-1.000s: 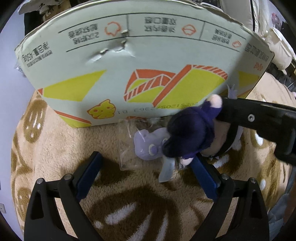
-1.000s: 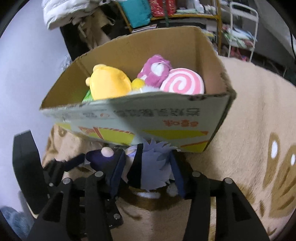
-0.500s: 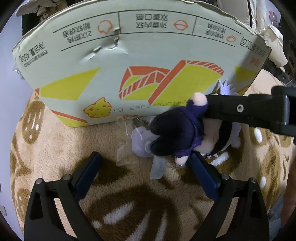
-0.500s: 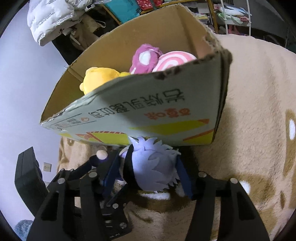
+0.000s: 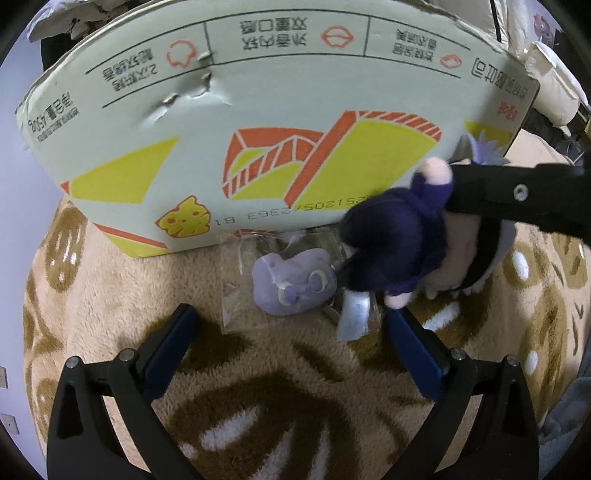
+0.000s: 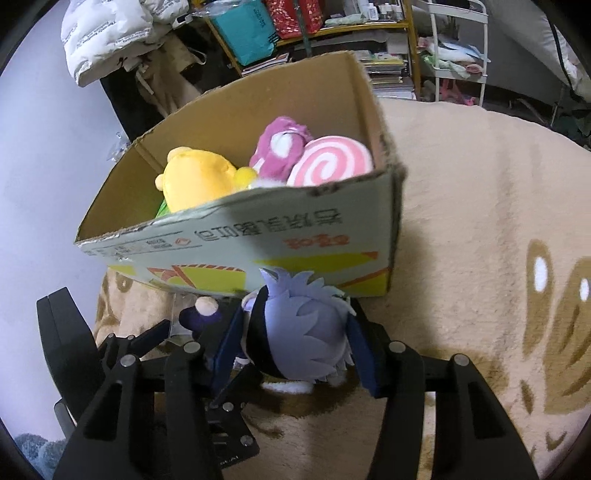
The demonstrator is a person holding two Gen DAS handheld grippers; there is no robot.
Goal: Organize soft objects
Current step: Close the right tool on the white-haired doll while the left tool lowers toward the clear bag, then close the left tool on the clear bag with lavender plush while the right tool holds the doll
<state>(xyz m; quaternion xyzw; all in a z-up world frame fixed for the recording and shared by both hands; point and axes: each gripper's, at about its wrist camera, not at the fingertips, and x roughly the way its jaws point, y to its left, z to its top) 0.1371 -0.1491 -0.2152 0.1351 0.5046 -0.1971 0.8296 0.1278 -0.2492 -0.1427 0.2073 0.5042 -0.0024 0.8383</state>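
Observation:
My right gripper (image 6: 295,350) is shut on a plush doll with pale purple hair (image 6: 306,332) and a dark navy outfit (image 5: 395,240), held off the carpet in front of the cardboard box (image 6: 258,236). The box holds a yellow plush (image 6: 195,181), a magenta plush (image 6: 280,147) and a pink swirl plush (image 6: 332,166). My left gripper (image 5: 291,332) is open and empty, low over the carpet. A small lilac plush (image 5: 295,282) in a clear bag lies on the carpet against the box wall (image 5: 258,129), just beyond my left fingertips.
Beige carpet with brown leaf pattern (image 6: 480,221) surrounds the box. Shelves with books and bags (image 6: 314,29) and a white rack (image 6: 458,44) stand behind it. A white wall (image 6: 48,166) is at the left.
My right gripper has lifted the doll up and to the right, uncovering the lilac plush, and now looks down into the box. The left gripper has edged closer.

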